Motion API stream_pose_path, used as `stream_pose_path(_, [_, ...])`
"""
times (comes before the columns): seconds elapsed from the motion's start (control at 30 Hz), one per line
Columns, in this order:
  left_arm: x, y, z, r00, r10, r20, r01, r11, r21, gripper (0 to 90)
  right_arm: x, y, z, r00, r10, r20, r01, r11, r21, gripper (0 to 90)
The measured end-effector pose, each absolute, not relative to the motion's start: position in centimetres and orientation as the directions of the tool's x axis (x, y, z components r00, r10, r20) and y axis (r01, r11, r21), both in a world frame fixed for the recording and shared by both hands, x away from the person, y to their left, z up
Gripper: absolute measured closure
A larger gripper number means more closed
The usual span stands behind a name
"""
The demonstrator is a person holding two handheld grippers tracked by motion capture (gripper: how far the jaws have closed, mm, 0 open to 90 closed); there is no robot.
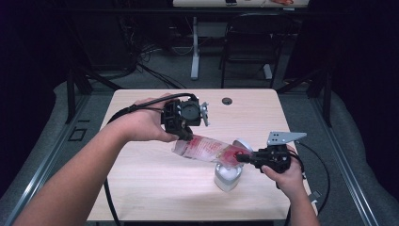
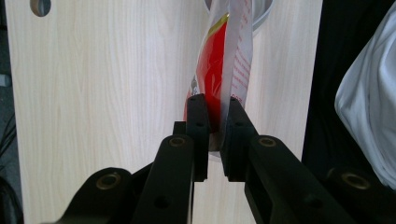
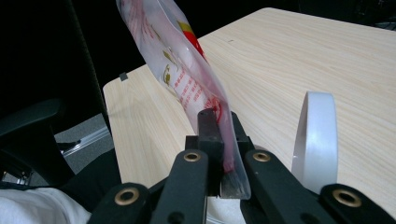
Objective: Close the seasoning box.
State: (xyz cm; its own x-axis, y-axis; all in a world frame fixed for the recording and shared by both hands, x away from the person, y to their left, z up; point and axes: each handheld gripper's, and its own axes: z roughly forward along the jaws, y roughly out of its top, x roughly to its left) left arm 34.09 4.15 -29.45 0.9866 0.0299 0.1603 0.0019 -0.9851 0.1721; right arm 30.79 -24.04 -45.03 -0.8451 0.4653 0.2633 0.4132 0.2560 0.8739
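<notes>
Holding pouch (image 1: 207, 149) stretched over white cup (image 1: 227, 176) | both grippers' fingers clamped on it: left (image 1: 184, 134) at 10 o'clock, right (image 1: 241, 158) at 3 | next, probably: tear open carefully.

The pouch (image 1: 207, 149) is clear plastic with a red panel, red small print and a thin gold edge along the red, seen close in the left gripper view (image 2: 219, 79); in the right gripper view (image 3: 182, 70) it looks milky white with red lettering and a gold motif. At 5 o'clock from it stands a white container (image 1: 227, 175). Both grippers, left (image 1: 184, 134) and right (image 1: 241, 158), are black with brass-coloured screw rings. The table (image 1: 141, 174) is pale wood grain.
</notes>
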Motion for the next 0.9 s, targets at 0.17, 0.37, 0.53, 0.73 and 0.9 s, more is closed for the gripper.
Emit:
stream_pose_path(0.17, [34.3, 4.7, -30.1, 0.988, 0.032, 0.148, 0.005, -0.984, 0.179, 84.0, 30.7, -23.9, -44.9, -0.846, 0.466, 0.261, 0.408, 0.25, 0.878, 89.8])
stream_pose_path(0.37, [34.6, 5.5, -31.3, 0.991, 0.043, 0.127, 0.018, -0.981, 0.194, 84.4, 30.8, -24.0, -44.9, -0.846, 0.455, 0.278, 0.407, 0.216, 0.887, 87.7])
stream_pose_path(0.53, [34.8, 6.3, -31.9, 0.992, 0.046, 0.114, 0.02, -0.977, 0.214, 84.7, 30.9, -24.0, -45.1, -0.847, 0.447, 0.287, 0.404, 0.191, 0.894, 83.1])
stream_pose_path(0.73, [34.8, 7.2, -32.5, 0.993, 0.06, 0.101, 0.035, -0.972, 0.235, 84.9, 31.1, -23.8, -45.3, -0.847, 0.445, 0.29, 0.407, 0.193, 0.893, 80.6])
stream_pose_path(0.9, [34.8, 7.9, -32.8, 0.993, 0.068, 0.098, 0.042, -0.969, 0.243, 84.9, 31.1, -23.7, -45.6, -0.842, 0.452, 0.295, 0.416, 0.197, 0.888, 77.0])
